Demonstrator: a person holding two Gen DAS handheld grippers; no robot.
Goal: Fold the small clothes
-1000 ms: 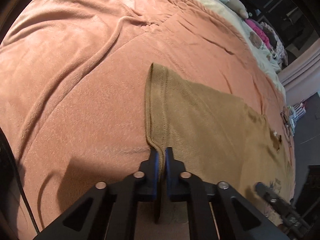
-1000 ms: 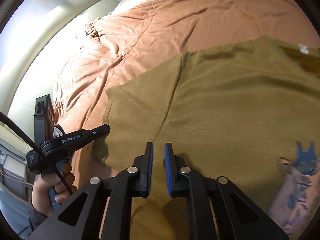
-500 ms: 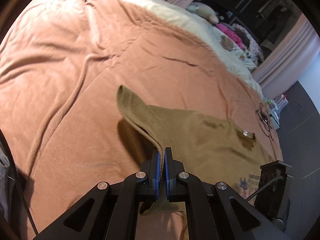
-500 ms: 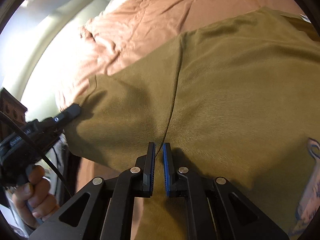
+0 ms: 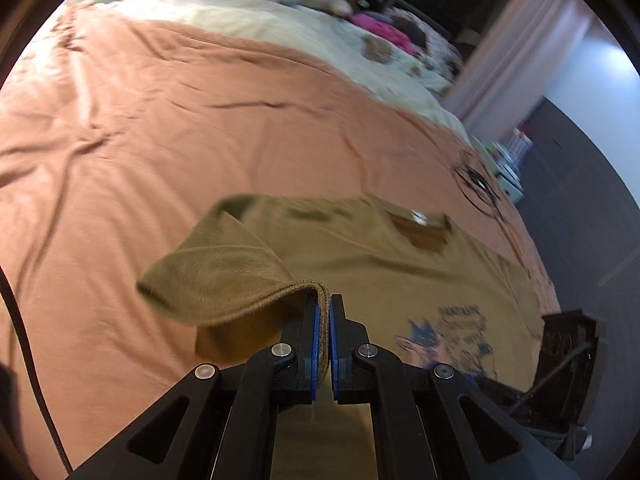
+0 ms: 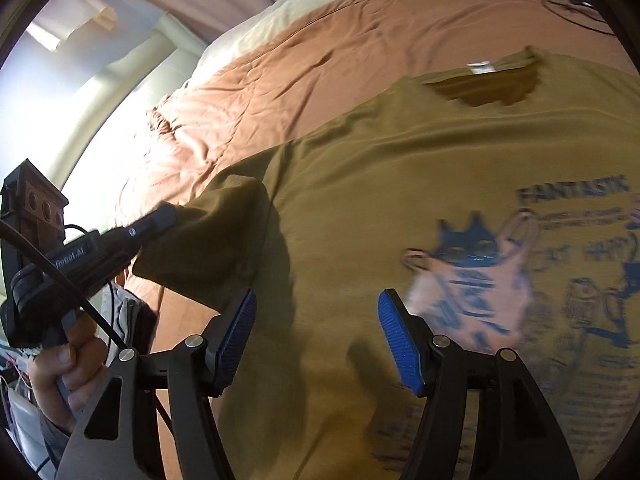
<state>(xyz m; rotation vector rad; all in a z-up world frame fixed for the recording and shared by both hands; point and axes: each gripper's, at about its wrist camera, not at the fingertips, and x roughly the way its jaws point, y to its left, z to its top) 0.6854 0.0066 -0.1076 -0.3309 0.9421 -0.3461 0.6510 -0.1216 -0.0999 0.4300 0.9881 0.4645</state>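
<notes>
An olive-brown T-shirt point(image 5: 380, 264) with a blue and pink cat print point(image 6: 472, 276) lies flat on the orange bedcover point(image 5: 180, 128). My left gripper point(image 5: 329, 312) is shut on the hem of the shirt's sleeve point(image 5: 224, 280) and holds it lifted and folded over toward the shirt body. In the right wrist view the left gripper point(image 6: 160, 220) shows at the left with the sleeve point(image 6: 216, 248) in it. My right gripper point(image 6: 316, 336) is open and empty just above the shirt's lower body.
A cream sheet point(image 5: 280, 28) with soft toys and pink items point(image 5: 384, 36) lies at the bed's far end. A black cable loop point(image 5: 476, 184) rests on the bedcover past the collar. Curtains point(image 5: 516, 56) and dark floor lie to the right.
My left gripper has lifted the sleeve and carried it in over the shirt. My right gripper has opened wide and moved right along the shirt.
</notes>
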